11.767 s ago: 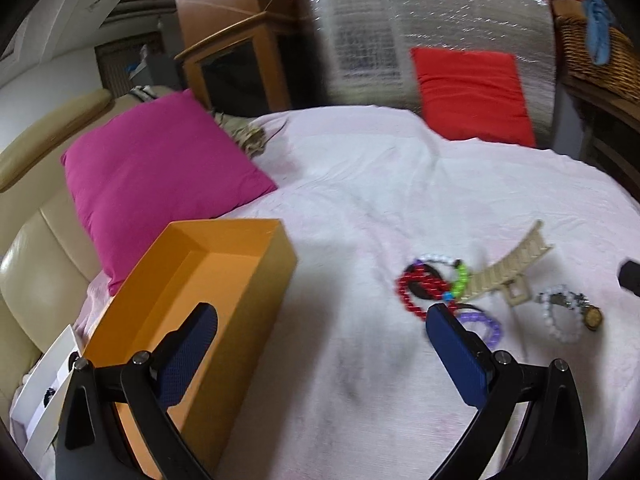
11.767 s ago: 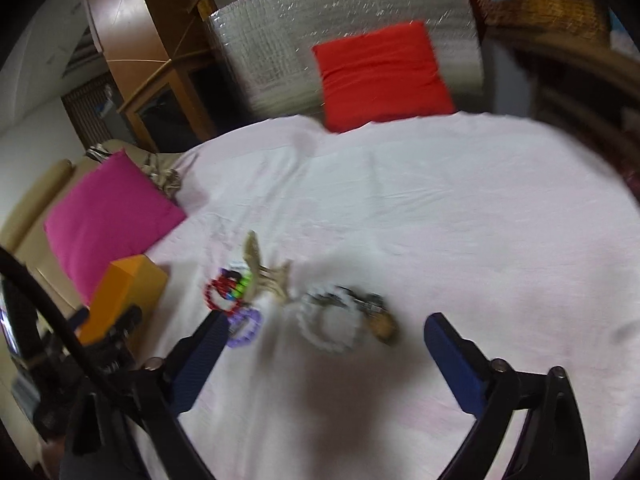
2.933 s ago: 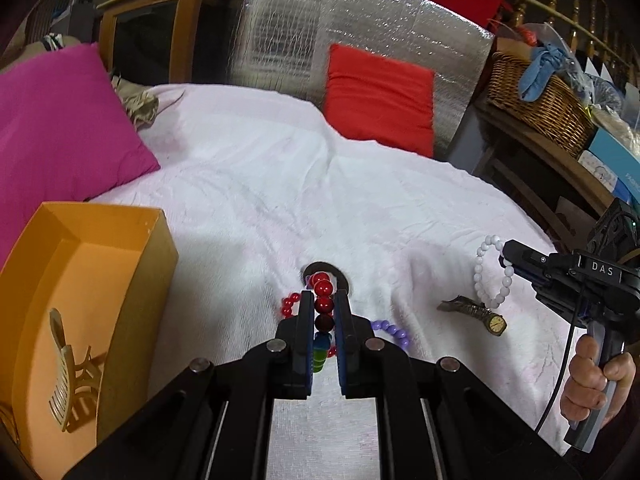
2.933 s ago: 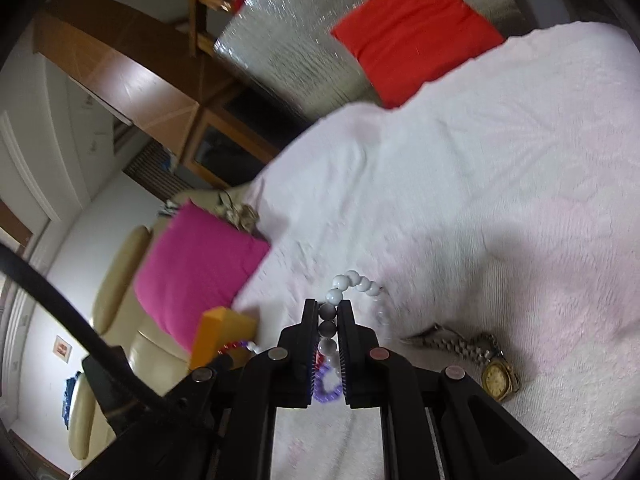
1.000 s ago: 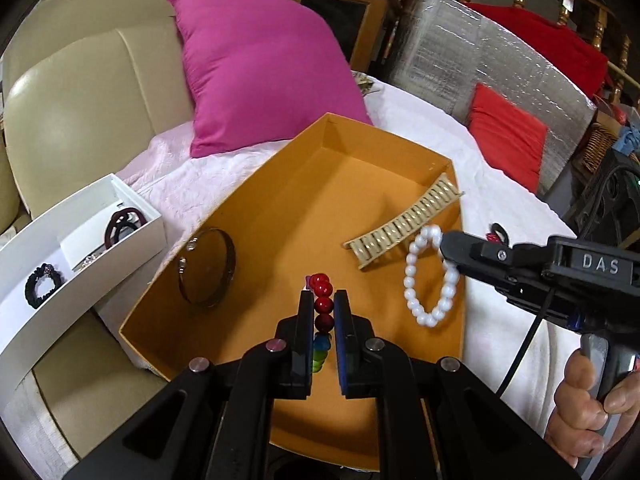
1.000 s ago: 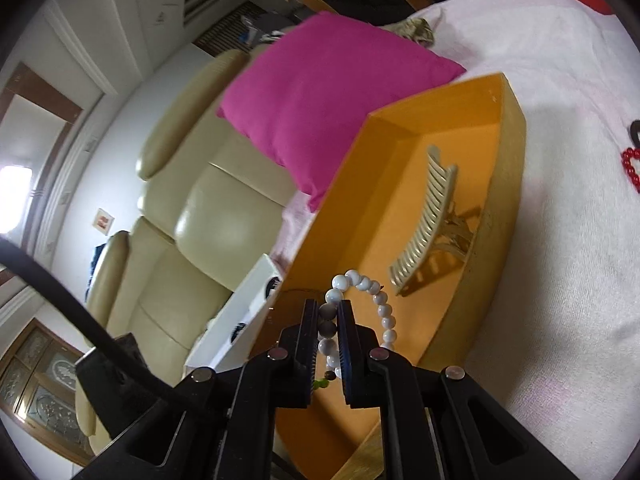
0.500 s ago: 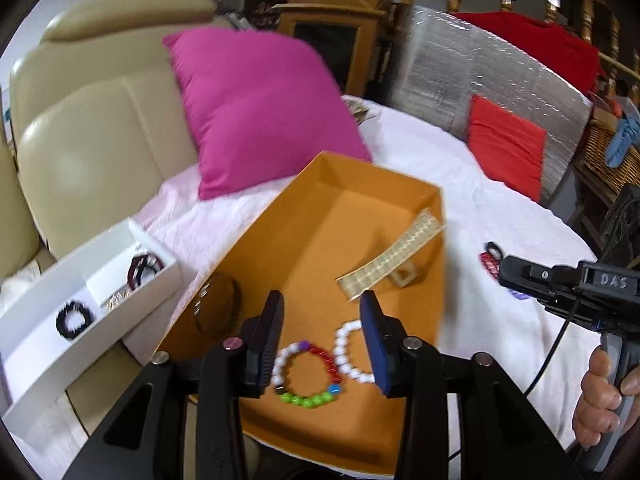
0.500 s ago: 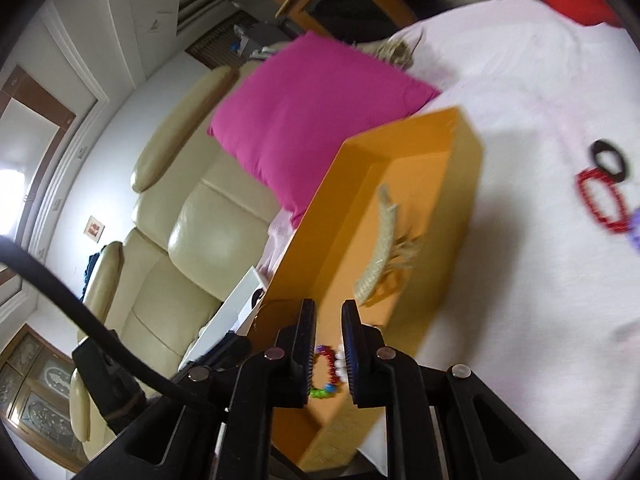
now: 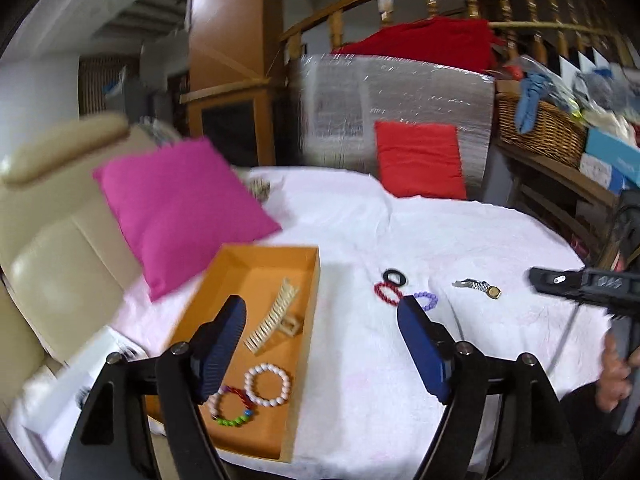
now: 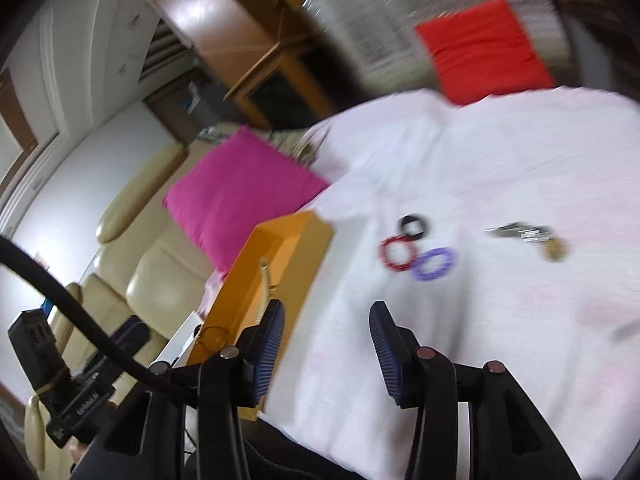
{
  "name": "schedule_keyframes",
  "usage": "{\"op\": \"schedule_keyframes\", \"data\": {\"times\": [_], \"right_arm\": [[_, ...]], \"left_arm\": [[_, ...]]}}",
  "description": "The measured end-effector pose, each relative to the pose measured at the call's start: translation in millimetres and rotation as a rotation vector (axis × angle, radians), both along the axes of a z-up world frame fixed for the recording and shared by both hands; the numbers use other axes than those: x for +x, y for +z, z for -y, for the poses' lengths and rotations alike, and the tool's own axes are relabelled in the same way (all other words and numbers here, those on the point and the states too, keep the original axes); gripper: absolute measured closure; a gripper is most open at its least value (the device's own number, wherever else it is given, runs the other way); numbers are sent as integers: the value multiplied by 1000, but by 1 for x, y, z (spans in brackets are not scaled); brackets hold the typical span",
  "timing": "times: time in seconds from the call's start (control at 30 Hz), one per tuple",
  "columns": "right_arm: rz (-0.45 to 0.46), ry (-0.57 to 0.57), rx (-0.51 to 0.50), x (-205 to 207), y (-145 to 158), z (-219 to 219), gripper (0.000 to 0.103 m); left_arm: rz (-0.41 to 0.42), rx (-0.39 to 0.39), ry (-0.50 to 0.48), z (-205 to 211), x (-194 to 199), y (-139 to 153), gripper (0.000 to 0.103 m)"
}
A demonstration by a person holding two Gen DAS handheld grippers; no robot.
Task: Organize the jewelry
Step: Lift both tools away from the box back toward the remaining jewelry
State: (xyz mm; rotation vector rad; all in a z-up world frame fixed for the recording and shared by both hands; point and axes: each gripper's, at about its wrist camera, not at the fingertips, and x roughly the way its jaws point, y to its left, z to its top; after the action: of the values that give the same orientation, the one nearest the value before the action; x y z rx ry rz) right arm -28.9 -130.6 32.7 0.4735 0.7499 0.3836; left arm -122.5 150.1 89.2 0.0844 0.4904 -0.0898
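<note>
Orange box (image 9: 308,320), white bracelet (image 9: 267,385), red bracelet (image 9: 386,293), purple bracelet (image 9: 426,300), black ring (image 9: 395,277), magenta pillow (image 9: 180,208), white sheet (image 9: 460,240).

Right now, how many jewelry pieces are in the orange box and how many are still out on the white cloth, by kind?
In the orange box:
Bead bracelets: 2, white and multicolour
Hair clip: 1
On the white cloth:
Bead bracelets: 2, red and purple
Black ring: 1
Watch: 1
Total: 7, with 3 boxed and 4 left

Left gripper (image 9: 320,344) jaws opening, nothing between. Orange box (image 9: 308,344) holding hair clip (image 9: 274,322), white bracelet (image 9: 267,385), multicolour bracelet (image 9: 232,408).
</note>
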Motion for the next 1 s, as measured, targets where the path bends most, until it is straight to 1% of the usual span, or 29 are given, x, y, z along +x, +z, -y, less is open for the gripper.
{"op": "schedule_keyframes", "data": {"times": [0.1,0.17,0.27,0.37,0.43,0.47,0.5,0.53,0.57,0.63,0.7,0.73,0.8,0.9,0.97,1.0], "right_arm": [[39,-71,-40,-30,25,34,56],[86,-133,-58,-56,48,59,56],[165,-226,-47,-97,87,95,55],[260,-305,-38,-138,129,122,55],[340,-341,-31,-169,159,134,55],[384,-357,-30,-185,174,139,49],[435,-371,-30,-202,190,143,46],[481,-381,-30,-217,204,146,39],[527,-393,-27,-232,218,147,35],[600,-412,-16,-260,245,150,35],[651,-406,-4,-278,265,148,35],[667,-400,0,-283,272,145,35],[691,-380,-3,-291,284,136,34],[709,-344,-32,-297,291,119,34],[710,-315,-52,-298,291,106,32],[705,-302,-62,-295,288,99,31]], "left_arm": [[63,49,16,7,-23,24,16],[98,68,25,10,-36,37,15],[151,91,25,14,-59,61,15],[195,74,11,16,-84,88,14],[240,39,-7,13,-105,110,14],[269,29,-9,13,-115,120,14],[315,27,-9,13,-128,135,13],[346,32,-7,14,-136,144,9],[387,43,-3,17,-147,158,8],[444,58,-15,21,-161,178,6],[502,79,-52,31,-173,200,5],[516,90,-68,36,-175,209,5],[533,113,-99,48,-177,228,5],[549,103,-130,57,-173,248,5],[547,84,-144,61,-165,253,5],[539,72,-146,62,-160,250,3]]}}
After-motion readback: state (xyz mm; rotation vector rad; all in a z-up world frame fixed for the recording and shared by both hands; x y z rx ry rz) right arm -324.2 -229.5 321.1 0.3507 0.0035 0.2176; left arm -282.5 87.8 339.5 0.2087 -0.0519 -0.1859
